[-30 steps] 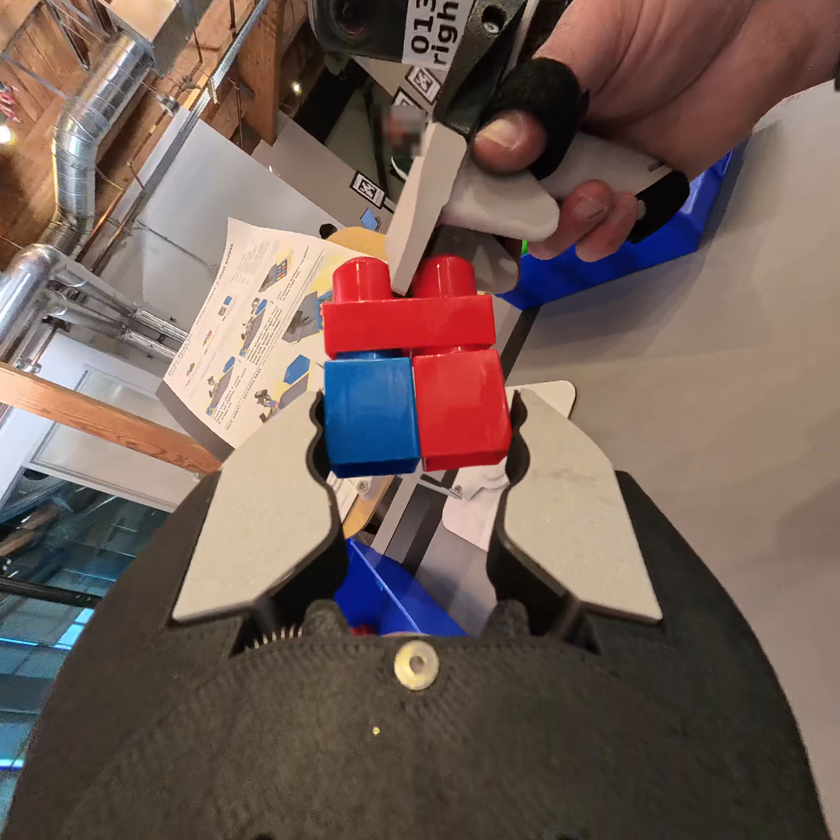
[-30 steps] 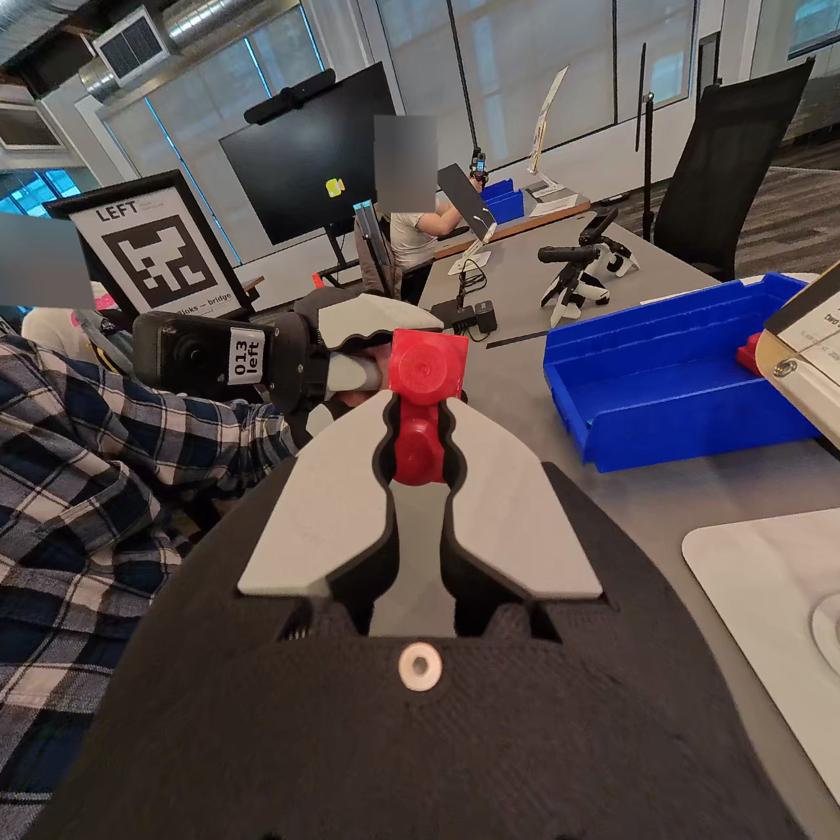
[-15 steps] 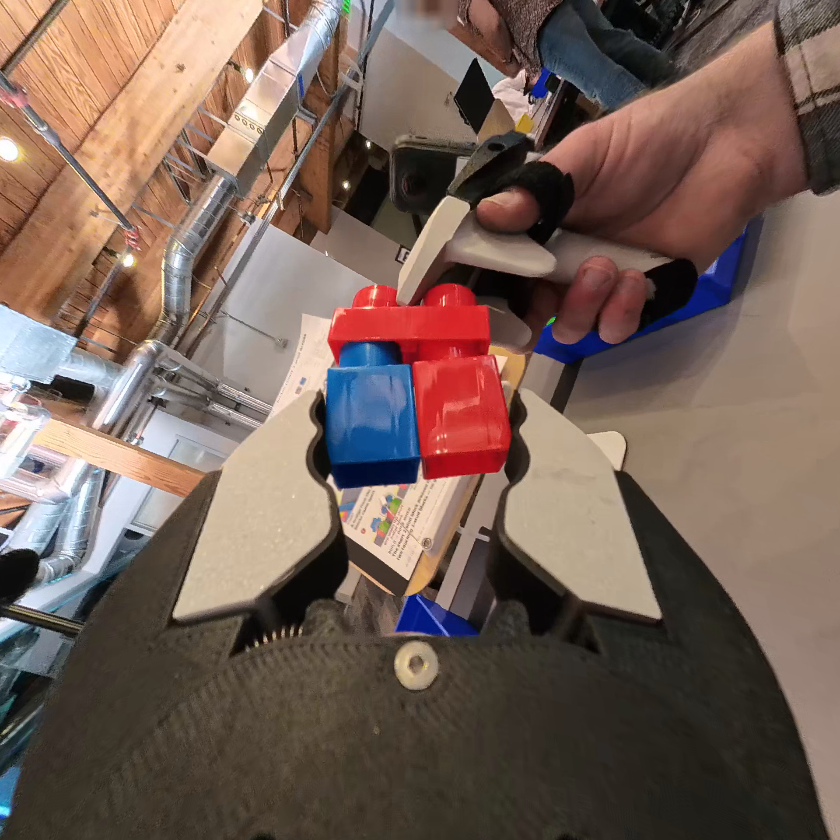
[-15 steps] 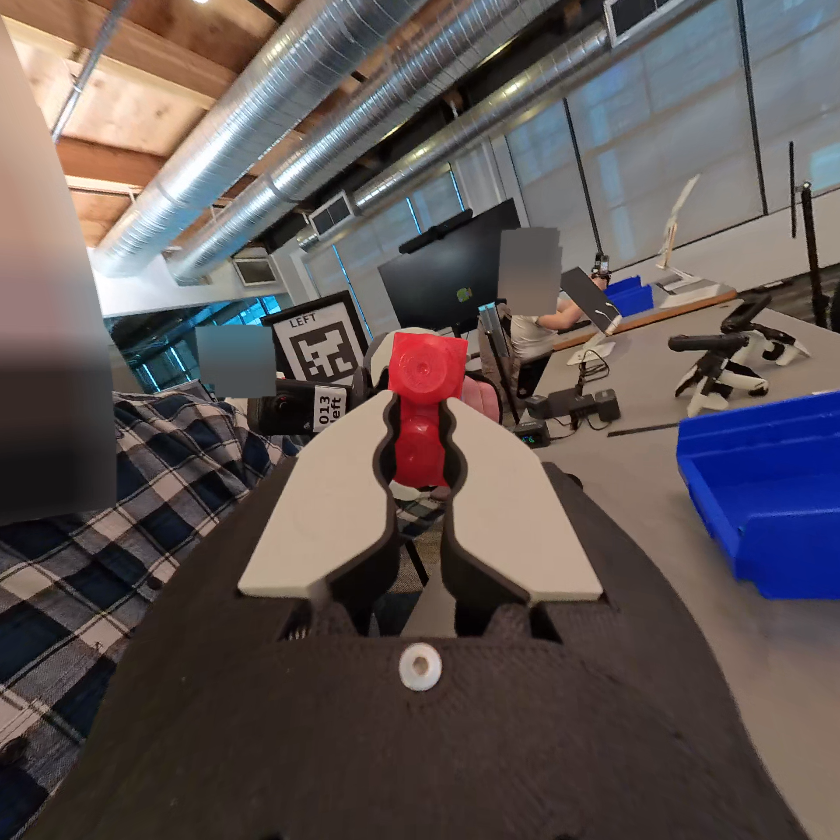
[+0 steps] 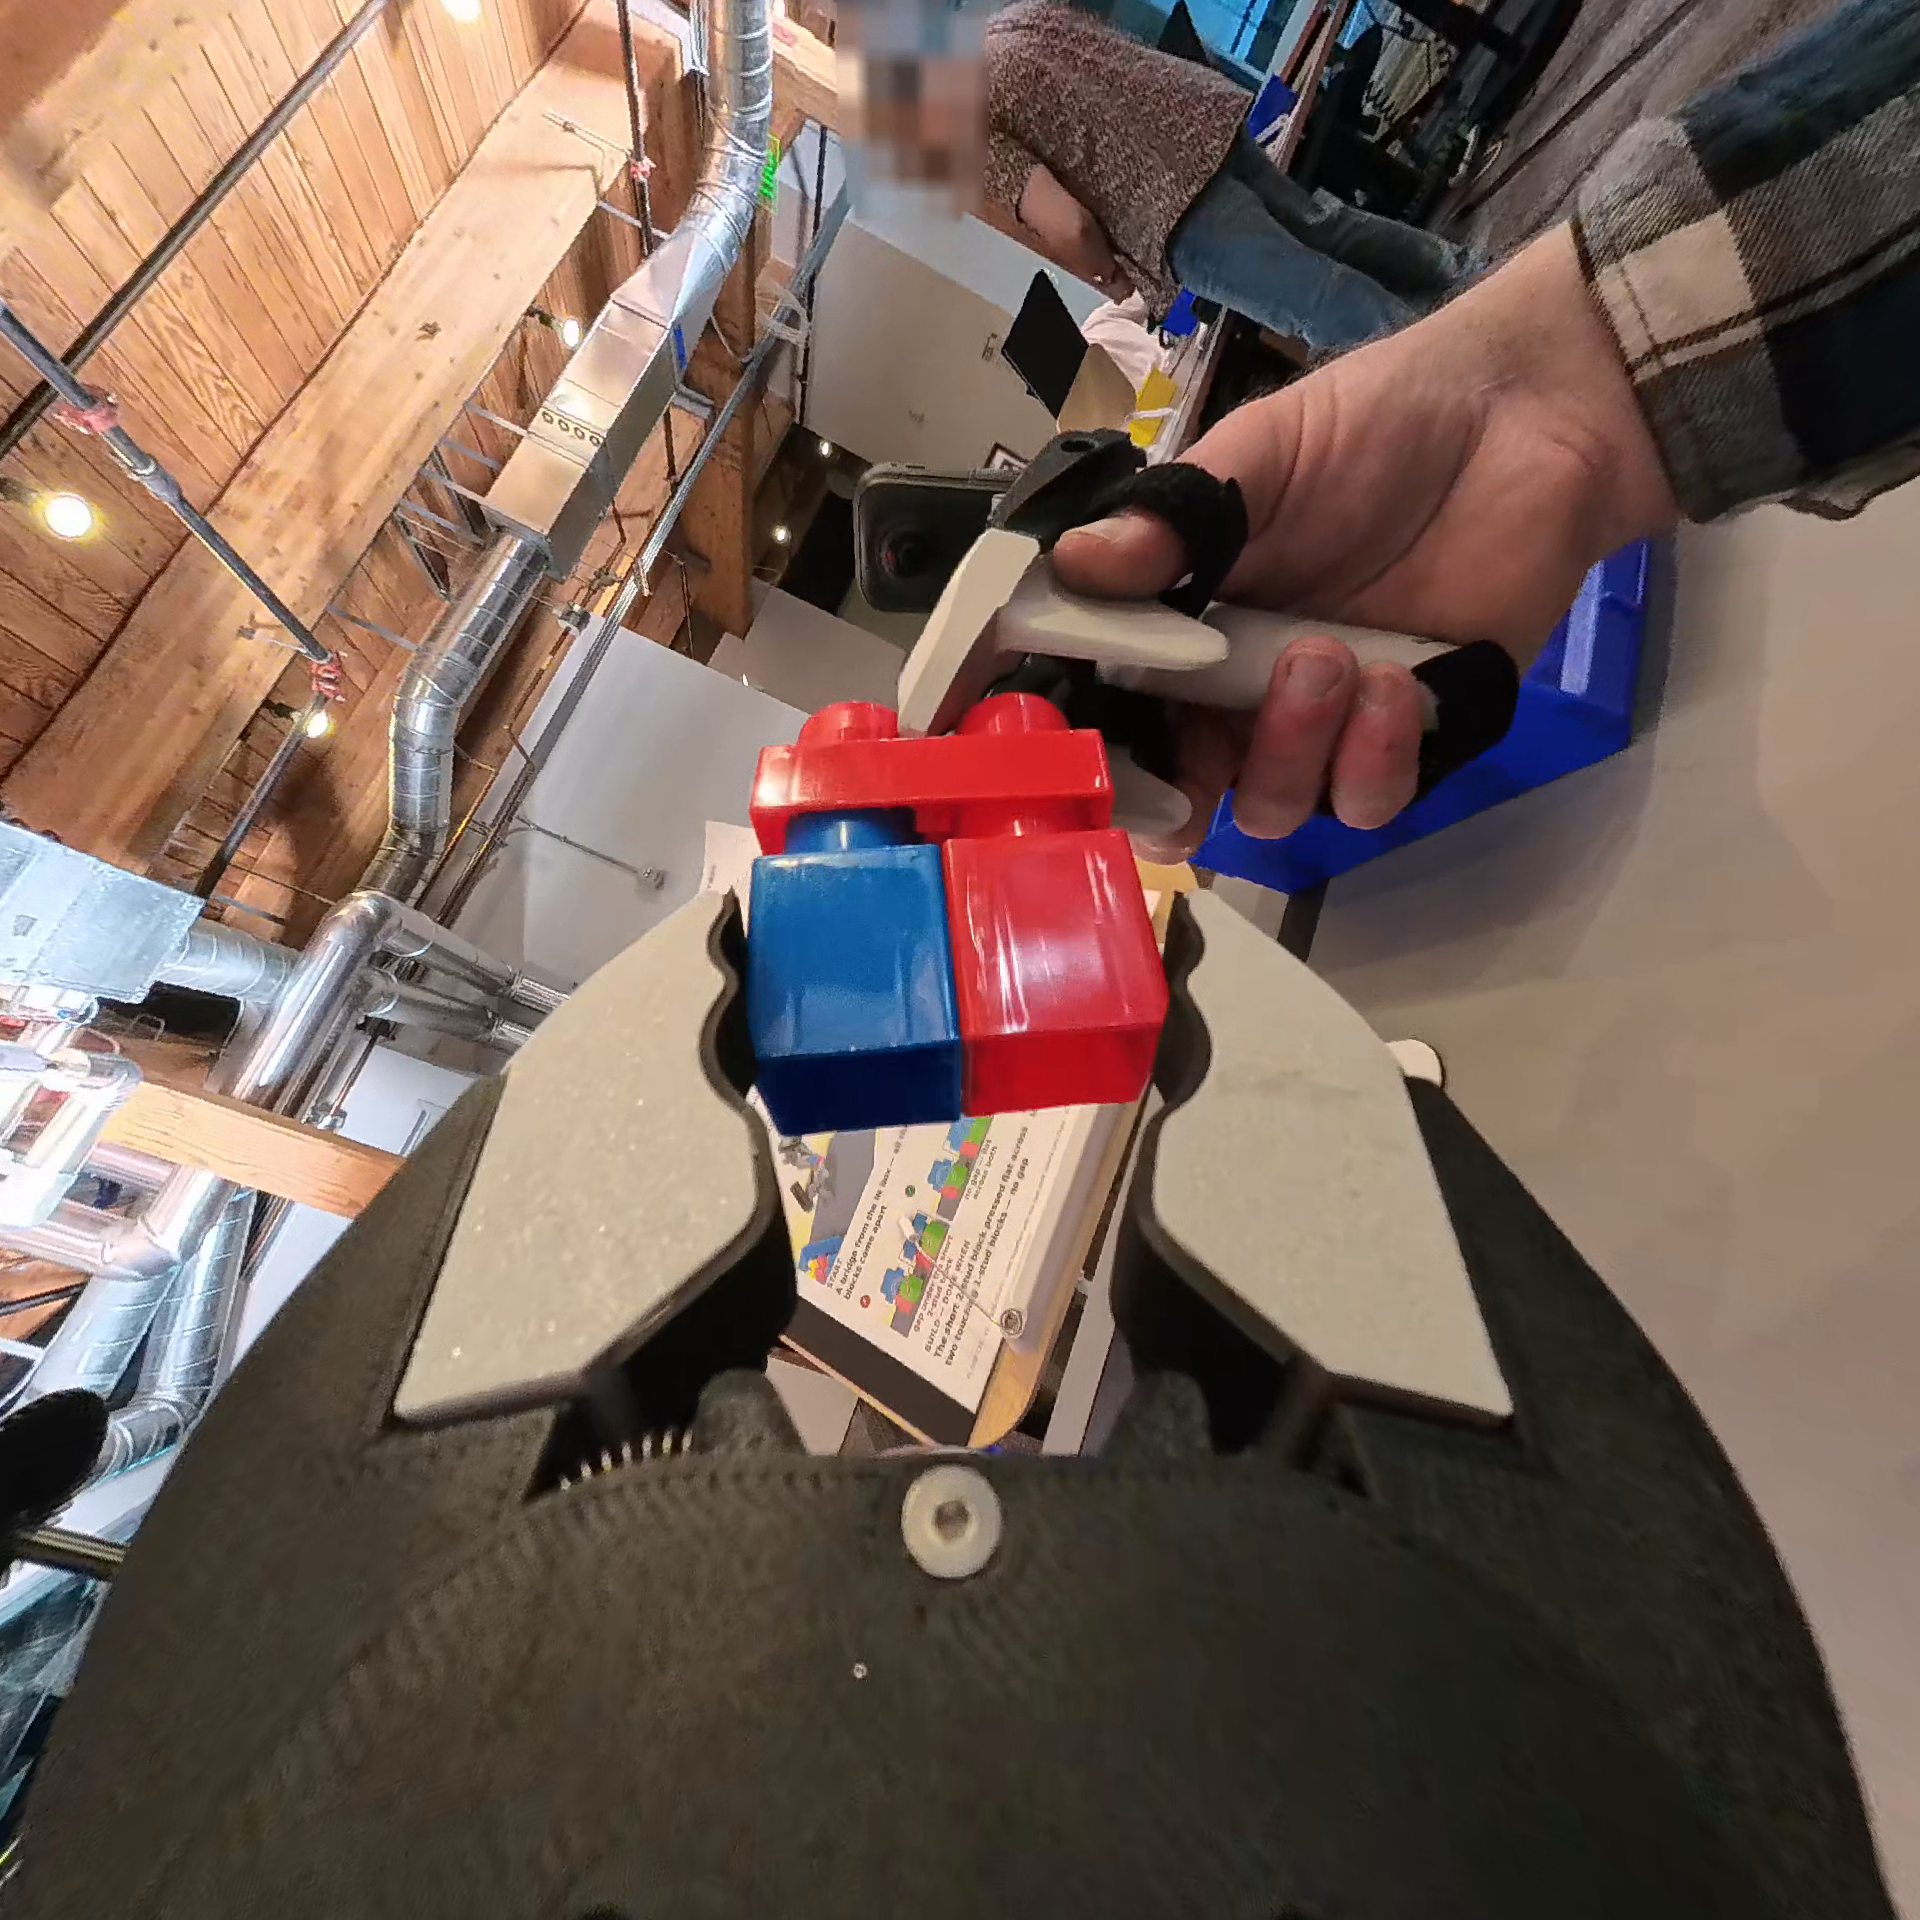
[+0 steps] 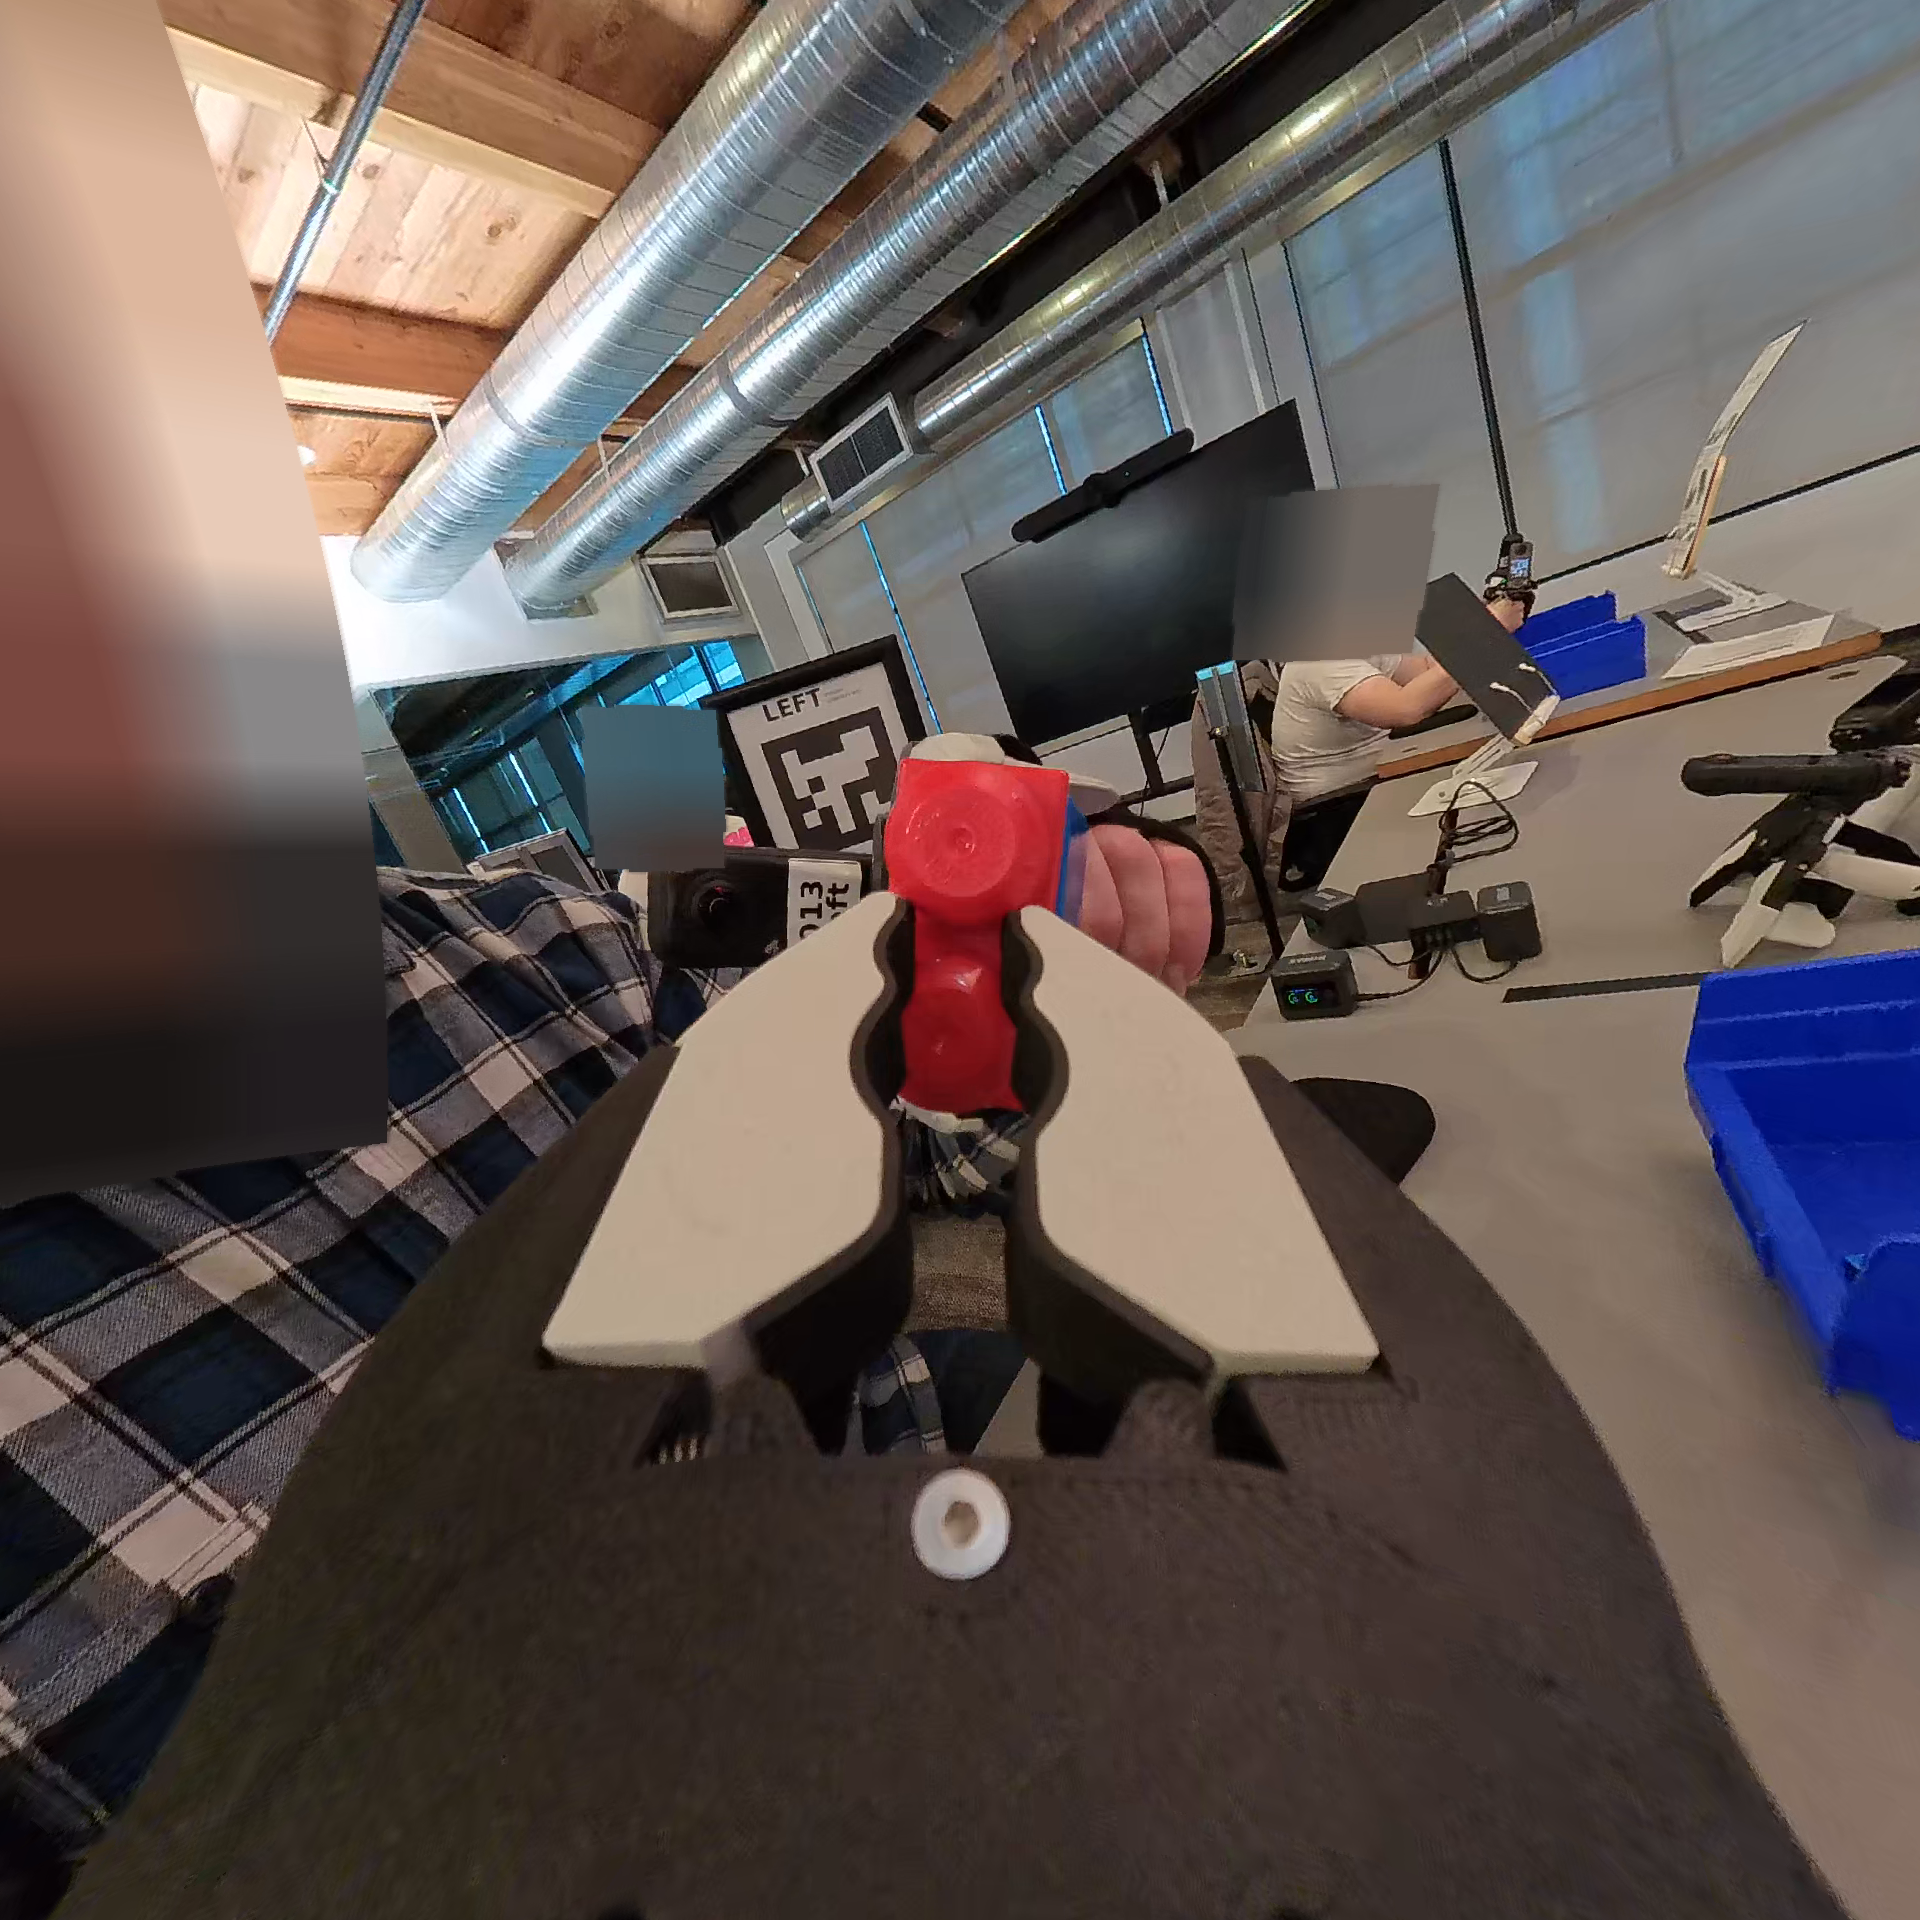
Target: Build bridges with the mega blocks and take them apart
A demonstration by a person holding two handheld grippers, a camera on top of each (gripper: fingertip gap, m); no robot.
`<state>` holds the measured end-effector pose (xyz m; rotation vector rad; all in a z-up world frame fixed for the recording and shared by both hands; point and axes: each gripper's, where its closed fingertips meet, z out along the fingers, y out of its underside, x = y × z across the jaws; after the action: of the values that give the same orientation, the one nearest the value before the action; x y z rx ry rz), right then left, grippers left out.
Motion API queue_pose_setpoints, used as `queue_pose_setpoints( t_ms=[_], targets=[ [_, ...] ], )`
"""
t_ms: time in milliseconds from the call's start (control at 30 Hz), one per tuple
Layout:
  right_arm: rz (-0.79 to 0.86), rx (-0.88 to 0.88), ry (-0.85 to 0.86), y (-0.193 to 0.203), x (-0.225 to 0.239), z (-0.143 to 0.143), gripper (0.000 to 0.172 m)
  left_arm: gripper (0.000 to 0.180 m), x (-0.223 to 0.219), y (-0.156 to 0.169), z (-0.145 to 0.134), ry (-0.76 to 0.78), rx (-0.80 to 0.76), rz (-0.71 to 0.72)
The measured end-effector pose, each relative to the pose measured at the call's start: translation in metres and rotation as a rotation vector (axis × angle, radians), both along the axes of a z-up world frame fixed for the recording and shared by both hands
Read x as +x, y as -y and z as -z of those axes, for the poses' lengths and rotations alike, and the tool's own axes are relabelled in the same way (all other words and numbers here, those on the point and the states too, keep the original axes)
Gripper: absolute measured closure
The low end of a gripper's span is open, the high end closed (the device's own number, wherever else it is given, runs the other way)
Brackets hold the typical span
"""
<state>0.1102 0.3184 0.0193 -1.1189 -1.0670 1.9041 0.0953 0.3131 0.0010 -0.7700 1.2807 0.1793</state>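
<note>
Both tongs clamped on the block bridge, held off the worktop (image 5: 1662,1039).
We had left tongs (image 5: 956,966) pinching the blue block (image 5: 852,966) and red block (image 5: 1049,956) pair; right tongs (image 6: 958,935) pinched the red top block (image 6: 956,997).

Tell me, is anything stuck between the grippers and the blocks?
No. The left hand-held gripper squeezes the blue block and red block directly. The right hand-held gripper pinches the long red block on top. Nothing sits between pads and blocks.

A black monitor (image 6: 1132,592) stands under silver ducts (image 6: 665,260), beyond a grey table (image 6: 1558,1122).
</note>
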Motion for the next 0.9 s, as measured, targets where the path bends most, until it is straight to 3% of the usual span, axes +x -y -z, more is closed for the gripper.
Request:
queue_pose_setpoints(
  t_ms=[567, 667, 767, 900],
  targets=[
    [0.046, -0.006, 0.060, 0.001, -0.003, 0.001, 0.155, 0.106, -0.005, 0.001, 0.001, -0.019, 0.013, -0.015],
    [0.113, 0.022, 0.081, -0.006, -0.005, 0.000, 0.155, 0.106, -0.008, -0.004, 0.001, 0.009, -0.014, -0.037],
    [0.225, 0.086, 0.062, -0.014, -0.002, -0.012, 0.131, 0.106, -0.010, -0.008, -0.005, 0.155, -0.160, 0.023],
    [0.441, 0.361, 0.059, -0.019, 0.015, -0.024, 0.103, 0.106, -0.017, -0.008, -0.025, 0.486, -0.565, 0.296]
  ],
)
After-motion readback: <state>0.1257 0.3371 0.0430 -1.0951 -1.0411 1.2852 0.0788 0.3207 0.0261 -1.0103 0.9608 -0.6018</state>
